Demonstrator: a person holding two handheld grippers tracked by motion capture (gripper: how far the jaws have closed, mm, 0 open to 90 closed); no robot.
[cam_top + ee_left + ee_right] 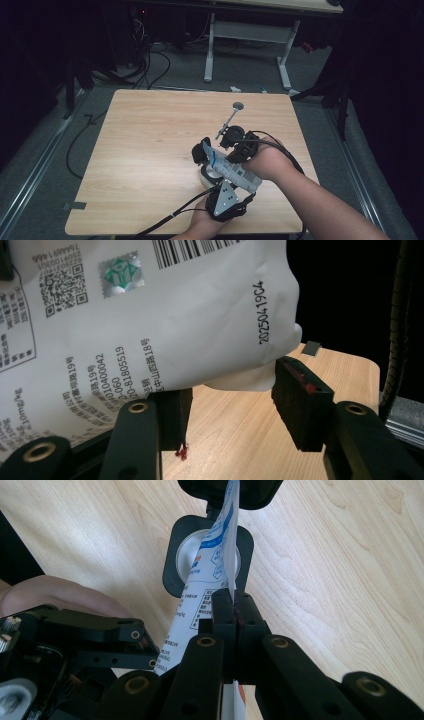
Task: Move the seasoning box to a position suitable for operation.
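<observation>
A white printed pouch (235, 172) with a barcode hangs tilted over the wooden table (150, 125), held between both grippers. My right gripper (234, 610) is shut on the pouch's thin upper edge (227, 540); in the high view it (226, 150) sits just above the pouch. My left gripper (232, 400) grips the pouch's bulging lower corner (150, 315), with both pads against it. In the high view the left gripper (239, 184) comes in from below. Under the pouch sits a black square base with a white round dish (192, 555), also in the high view (209, 175).
A metal spoon (230, 117) lies on the table beyond the grippers, its round bowl pointing away. A small black block (250, 492) stands just past the dish. A small grey tab (312, 348) sits at a table corner. Cables trail off the near edge, and desk legs stand on the floor behind.
</observation>
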